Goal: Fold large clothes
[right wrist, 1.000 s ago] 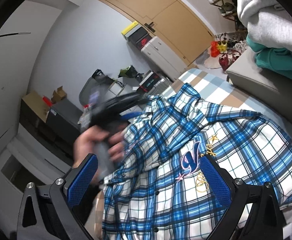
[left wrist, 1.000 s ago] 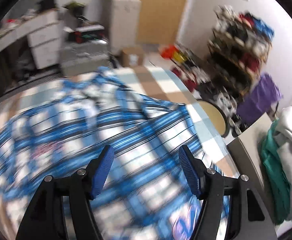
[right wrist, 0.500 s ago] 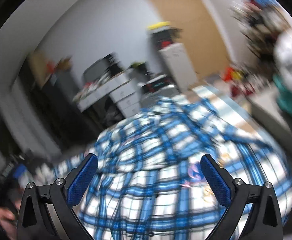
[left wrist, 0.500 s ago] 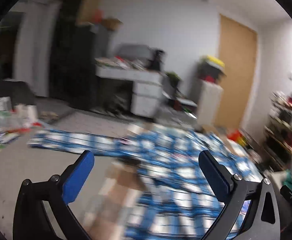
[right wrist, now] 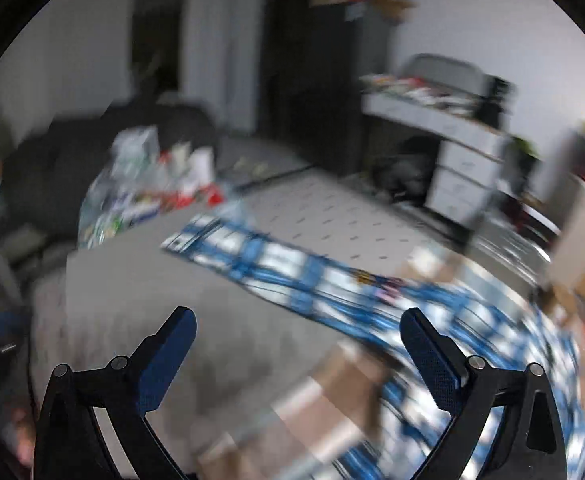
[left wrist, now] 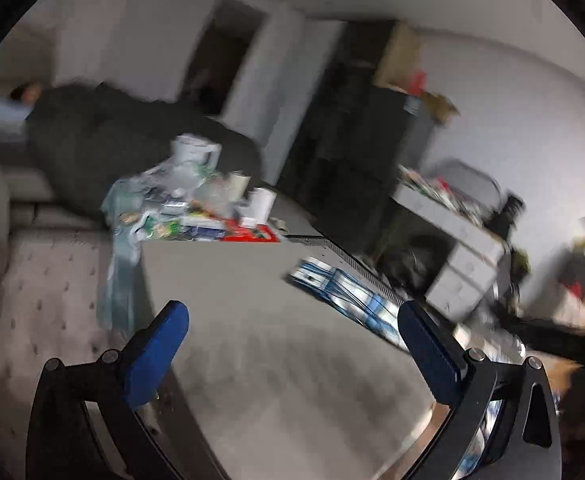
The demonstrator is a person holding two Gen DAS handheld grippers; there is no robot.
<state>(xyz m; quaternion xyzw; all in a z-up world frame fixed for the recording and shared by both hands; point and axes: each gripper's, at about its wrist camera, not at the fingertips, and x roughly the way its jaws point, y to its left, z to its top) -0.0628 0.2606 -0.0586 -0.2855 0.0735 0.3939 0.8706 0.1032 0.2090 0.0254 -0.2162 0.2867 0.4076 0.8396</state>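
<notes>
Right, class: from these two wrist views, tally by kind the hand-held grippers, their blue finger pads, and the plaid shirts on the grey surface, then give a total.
Hand-held grippers: 2, left and right, both open and empty
Blue finger pads: 4, such as
Plaid shirts: 1, the blue-and-white shirt
Total: 7

A grey table carries a blue plaid shirt, sleeve reaching toward ten o'clock, and cluttered packets (blurred) at its eleven o'clock corner.
</notes>
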